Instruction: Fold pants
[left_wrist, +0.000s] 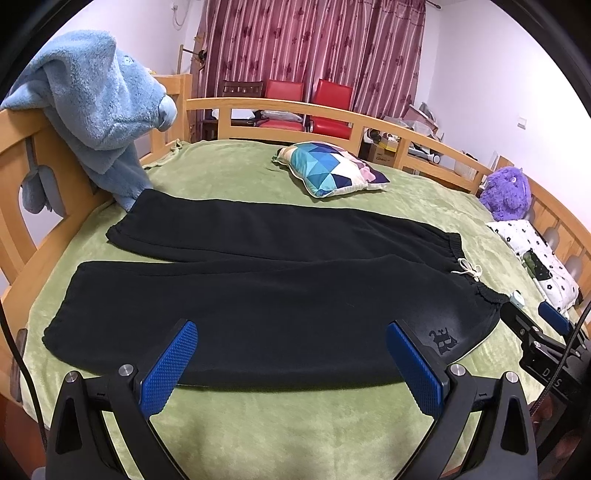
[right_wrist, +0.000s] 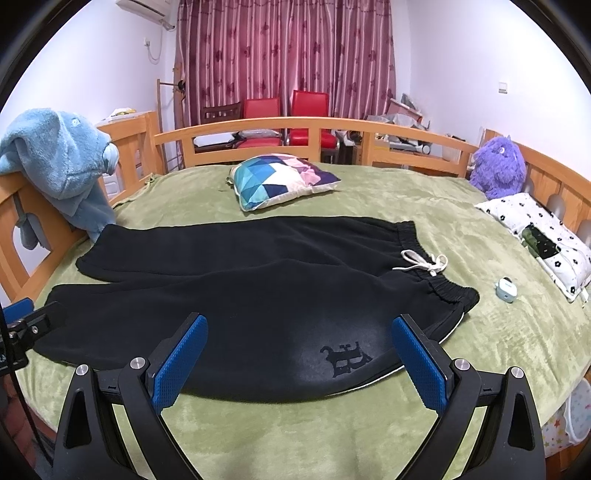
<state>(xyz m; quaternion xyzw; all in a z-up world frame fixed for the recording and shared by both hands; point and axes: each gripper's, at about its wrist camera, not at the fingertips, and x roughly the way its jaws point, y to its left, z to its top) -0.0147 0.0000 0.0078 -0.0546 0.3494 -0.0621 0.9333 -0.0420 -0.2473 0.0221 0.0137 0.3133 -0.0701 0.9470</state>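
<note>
Left view: right gripper (left_wrist: 532, 314) cut off by frame edge, jaws partly seen. Blue plush toy (left_wrist: 96, 107) covers far cuff corner of pants (left_wrist: 258, 295). Print on pants unreadable. Right view: left gripper (right_wrist: 26, 317) mostly out of frame.

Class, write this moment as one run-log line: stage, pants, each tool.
stage: before first fold | black fleece pants: flat on green blanket, legs apart | left tool: open, empty | right tool: open, empty

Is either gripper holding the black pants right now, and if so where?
Nothing is held. The left gripper and right gripper hover with jaws open over the black fleece pants.
</note>
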